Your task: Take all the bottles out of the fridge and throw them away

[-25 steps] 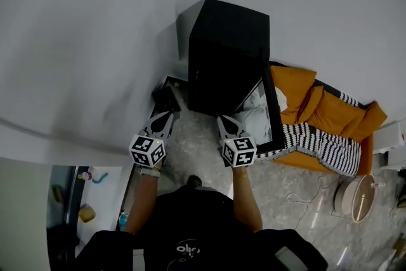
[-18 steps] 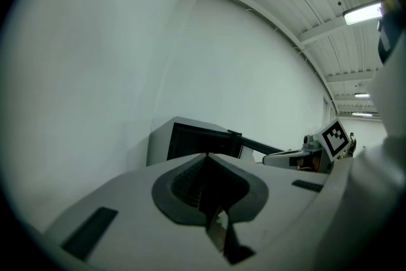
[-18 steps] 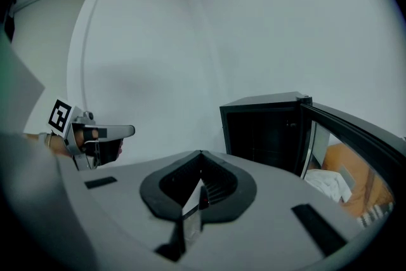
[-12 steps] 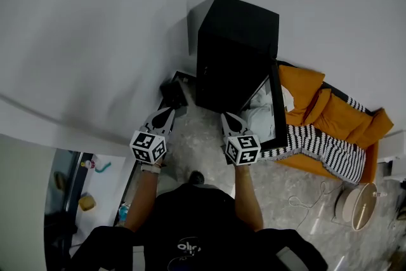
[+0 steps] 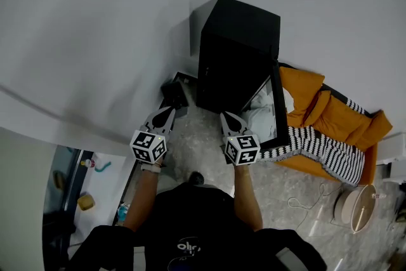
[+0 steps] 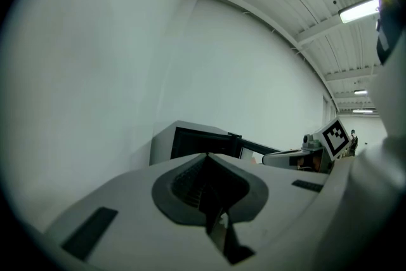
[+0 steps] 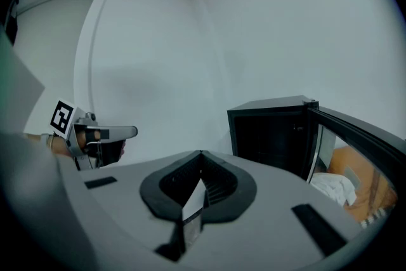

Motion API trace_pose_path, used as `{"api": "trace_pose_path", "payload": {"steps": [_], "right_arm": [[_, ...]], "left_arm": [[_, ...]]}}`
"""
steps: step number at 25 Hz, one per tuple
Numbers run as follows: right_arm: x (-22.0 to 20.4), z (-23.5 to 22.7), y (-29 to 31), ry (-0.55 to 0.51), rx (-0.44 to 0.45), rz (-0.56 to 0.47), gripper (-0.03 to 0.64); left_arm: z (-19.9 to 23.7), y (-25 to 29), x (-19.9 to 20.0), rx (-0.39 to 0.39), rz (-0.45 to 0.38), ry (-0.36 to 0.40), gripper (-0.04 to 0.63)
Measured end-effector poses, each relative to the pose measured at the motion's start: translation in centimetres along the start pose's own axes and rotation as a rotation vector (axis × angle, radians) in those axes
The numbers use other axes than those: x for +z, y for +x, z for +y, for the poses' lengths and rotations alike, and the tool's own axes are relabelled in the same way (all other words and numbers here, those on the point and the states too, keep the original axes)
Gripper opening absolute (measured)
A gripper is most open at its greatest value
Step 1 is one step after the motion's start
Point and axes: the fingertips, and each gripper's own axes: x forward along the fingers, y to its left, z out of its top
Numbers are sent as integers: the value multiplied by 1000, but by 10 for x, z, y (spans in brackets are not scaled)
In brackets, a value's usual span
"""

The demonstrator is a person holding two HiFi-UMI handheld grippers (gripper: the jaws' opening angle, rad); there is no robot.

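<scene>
Left gripper (image 5: 169, 111) and right gripper (image 5: 224, 117), jaws pinched together and empty, face the open fridge (image 5: 236, 57); spread them before reaching inside.

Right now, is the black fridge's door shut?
No, in the right gripper view the fridge has its door swung open to the right, showing the dark inside.

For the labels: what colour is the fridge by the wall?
The fridge is black; the head view shows it best.
</scene>
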Motion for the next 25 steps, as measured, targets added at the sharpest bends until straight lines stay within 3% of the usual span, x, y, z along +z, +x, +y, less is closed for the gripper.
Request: {"api": "trace_pose_path", "payload": {"steps": [25], "right_arm": [[4, 22, 0, -44, 20, 2, 8]], "left_arm": [[13, -24, -3, 26, -37, -66, 7]]}}
